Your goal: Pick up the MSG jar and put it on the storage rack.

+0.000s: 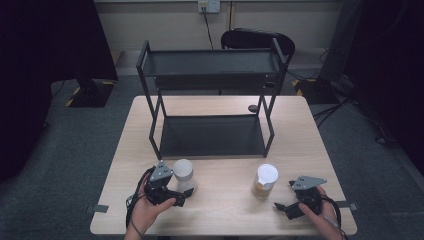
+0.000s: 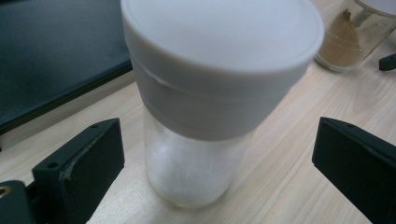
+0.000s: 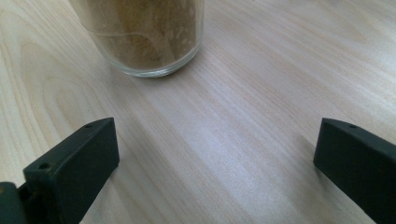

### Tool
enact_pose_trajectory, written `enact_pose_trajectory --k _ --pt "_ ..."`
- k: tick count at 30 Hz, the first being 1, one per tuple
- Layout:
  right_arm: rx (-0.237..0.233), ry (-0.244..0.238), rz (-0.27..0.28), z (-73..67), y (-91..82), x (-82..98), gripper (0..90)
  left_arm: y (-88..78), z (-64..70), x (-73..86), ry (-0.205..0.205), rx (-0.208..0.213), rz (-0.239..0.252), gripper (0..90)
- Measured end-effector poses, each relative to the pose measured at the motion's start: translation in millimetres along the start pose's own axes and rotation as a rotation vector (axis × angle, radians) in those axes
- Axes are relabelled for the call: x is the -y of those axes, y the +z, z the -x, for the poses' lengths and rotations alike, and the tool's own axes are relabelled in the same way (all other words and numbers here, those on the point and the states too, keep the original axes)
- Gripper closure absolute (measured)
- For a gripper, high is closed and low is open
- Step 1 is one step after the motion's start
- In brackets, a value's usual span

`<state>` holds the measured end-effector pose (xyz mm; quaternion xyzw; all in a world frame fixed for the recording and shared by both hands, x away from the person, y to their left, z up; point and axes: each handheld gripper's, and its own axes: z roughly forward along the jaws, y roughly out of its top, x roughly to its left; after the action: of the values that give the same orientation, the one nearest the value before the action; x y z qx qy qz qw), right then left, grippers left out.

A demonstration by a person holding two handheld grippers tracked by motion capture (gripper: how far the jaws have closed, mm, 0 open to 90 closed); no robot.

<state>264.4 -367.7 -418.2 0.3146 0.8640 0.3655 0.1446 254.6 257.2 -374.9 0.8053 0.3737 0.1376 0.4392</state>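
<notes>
Here | white jar between parted left tongs, untouched

a light wooden worktop stands on grey carpet. on its far half sits a black two-tier metal shelf. behind it, top centre, a dark chair faces a pale wall with a socket and hanging cable. dark stands fill the upper corners.
</notes>
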Motion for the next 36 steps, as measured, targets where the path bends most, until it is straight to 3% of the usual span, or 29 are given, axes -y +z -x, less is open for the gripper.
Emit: enact_pose_trajectory --k 14,29,36 --pt "0.0 0.0 0.0 0.0 0.0 0.0 0.0 9.1 -3.2 -7.2 -0.016 -0.015 0.022 3.8" --pt "0.0 0.0 0.0 0.0 0.0 0.0 0.0 17.4 -8.5 -7.7 -0.003 0.005 0.045 26.3" --pt "0.0 0.0 0.0 0.0 0.0 0.0 0.0 18.9 -6.7 -6.9 0.036 0.0 0.055 31.3"
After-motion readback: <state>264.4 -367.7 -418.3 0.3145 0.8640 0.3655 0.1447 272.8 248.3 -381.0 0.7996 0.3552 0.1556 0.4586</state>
